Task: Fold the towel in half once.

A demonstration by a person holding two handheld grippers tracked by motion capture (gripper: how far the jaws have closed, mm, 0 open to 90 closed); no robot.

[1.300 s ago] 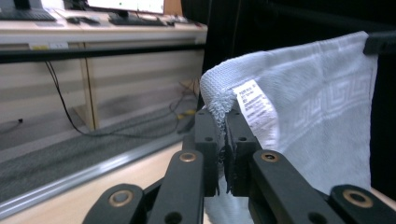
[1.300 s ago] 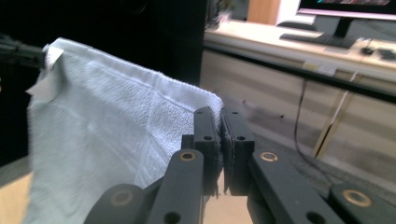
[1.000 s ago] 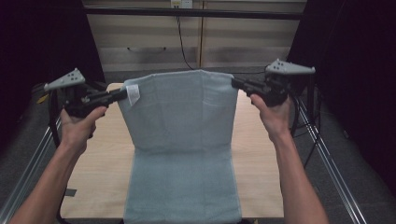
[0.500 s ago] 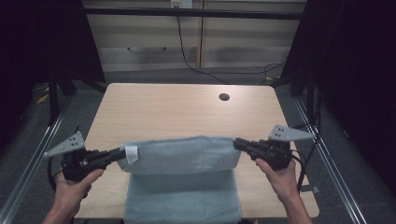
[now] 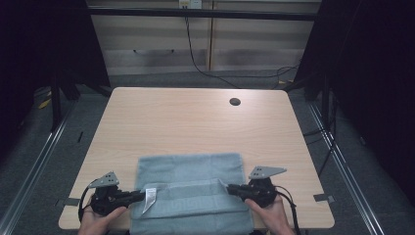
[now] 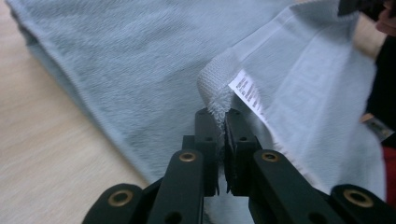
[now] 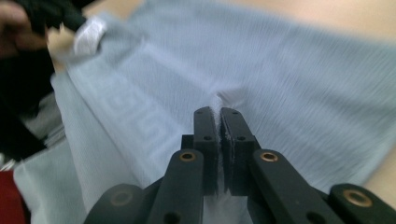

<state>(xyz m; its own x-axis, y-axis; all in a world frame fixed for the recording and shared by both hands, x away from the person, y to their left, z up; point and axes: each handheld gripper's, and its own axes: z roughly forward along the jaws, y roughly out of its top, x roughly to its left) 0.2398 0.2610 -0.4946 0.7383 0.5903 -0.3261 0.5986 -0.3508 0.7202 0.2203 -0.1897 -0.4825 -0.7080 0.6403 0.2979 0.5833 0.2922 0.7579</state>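
Observation:
A light grey-blue towel (image 5: 191, 169) lies folded over itself at the near edge of the wooden table (image 5: 195, 122). Its top edge, with a white label (image 5: 149, 196), is stretched between both grippers. My left gripper (image 5: 142, 195) is shut on the towel's left corner; the left gripper view shows the hem (image 6: 215, 86) pinched between the jaws and the label (image 6: 247, 91) beside it. My right gripper (image 5: 230, 187) is shut on the right corner, and the right gripper view shows the cloth (image 7: 280, 79) running into the closed jaws. The towel's near end hangs over the table's front edge.
A small dark round hole (image 5: 235, 102) sits near the table's far right. Metal rails (image 5: 44, 161) run along the floor at both sides. Cabinets and cables (image 5: 195, 44) stand beyond the far edge. In the right gripper view the other hand (image 7: 18, 28) is blurred at top left.
Both grippers have come down and toward the near edge, bringing the towel's top edge from high in the air to low over the table, so the towel now lies folded.

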